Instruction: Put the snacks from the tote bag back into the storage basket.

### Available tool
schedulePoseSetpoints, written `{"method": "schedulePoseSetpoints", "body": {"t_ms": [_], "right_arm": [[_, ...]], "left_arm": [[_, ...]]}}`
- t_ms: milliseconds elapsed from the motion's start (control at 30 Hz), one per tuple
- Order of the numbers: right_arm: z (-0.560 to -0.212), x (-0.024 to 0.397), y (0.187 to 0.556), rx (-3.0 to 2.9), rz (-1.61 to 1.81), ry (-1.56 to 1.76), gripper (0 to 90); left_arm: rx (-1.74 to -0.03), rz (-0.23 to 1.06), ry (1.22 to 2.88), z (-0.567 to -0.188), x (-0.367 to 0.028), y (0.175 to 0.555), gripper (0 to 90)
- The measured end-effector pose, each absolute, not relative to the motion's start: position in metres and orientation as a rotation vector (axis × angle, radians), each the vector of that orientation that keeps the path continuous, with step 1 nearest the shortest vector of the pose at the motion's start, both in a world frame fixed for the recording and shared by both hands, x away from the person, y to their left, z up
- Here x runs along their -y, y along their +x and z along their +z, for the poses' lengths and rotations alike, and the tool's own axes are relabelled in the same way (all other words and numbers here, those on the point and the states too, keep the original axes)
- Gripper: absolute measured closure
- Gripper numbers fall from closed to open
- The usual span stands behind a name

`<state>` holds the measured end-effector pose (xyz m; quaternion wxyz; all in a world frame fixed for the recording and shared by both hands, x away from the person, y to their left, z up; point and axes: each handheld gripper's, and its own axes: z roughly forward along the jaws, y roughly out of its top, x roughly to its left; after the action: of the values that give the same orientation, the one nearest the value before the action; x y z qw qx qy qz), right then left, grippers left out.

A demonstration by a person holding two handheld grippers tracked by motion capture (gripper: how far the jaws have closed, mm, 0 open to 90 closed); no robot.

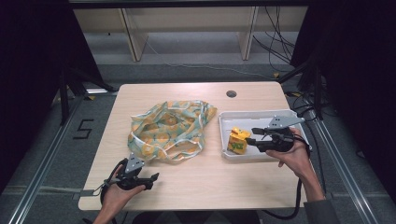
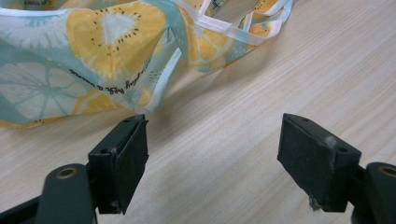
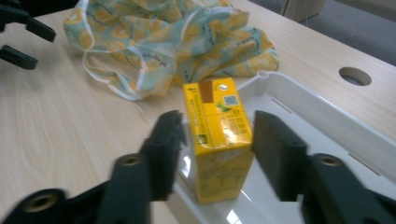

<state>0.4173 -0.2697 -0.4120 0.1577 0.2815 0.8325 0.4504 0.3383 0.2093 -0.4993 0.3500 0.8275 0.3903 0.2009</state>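
Juice carton (image 3: 218,140) clamped in right gripper (image 3: 215,140) over tray (image 3: 327,121); loose grip risks slip. Left gripper (image 2: 212,154) wide open, empty, near bag (image 2: 93,56).

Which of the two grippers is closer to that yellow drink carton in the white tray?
Right. The right gripper has its jaws on either side of the yellow carton over the white tray. The left gripper sits far across the table, open, near the fruit-print bag.
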Motion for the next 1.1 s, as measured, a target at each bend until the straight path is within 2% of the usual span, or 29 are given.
{"method": "schedulePoseSetpoints", "body": {"t_ms": [167, 267, 633, 1100], "right_arm": [[-0.408, 0.267, 0.406, -2.416, 1.284, 0.741, 84.1], [-0.41, 0.262, 0.403, -2.453, 1.262, 0.716, 90.0], [-0.426, 0.252, 0.408, -2.492, 1.141, 0.745, 90.0], [-0.428, 0.26, 0.41, -2.472, 1.124, 0.785, 90.0]], "left_arm": [[-1.012, 0.524, 2.139, -0.5, -0.209, 0.338, 23.7], [-1.026, 0.51, 2.128, -0.501, -0.208, 0.338, 23.7], [-1.014, 0.522, 2.144, -0.5, -0.209, 0.339, 23.7], [-1.019, 0.514, 2.141, -0.501, -0.208, 0.338, 23.7]]}}
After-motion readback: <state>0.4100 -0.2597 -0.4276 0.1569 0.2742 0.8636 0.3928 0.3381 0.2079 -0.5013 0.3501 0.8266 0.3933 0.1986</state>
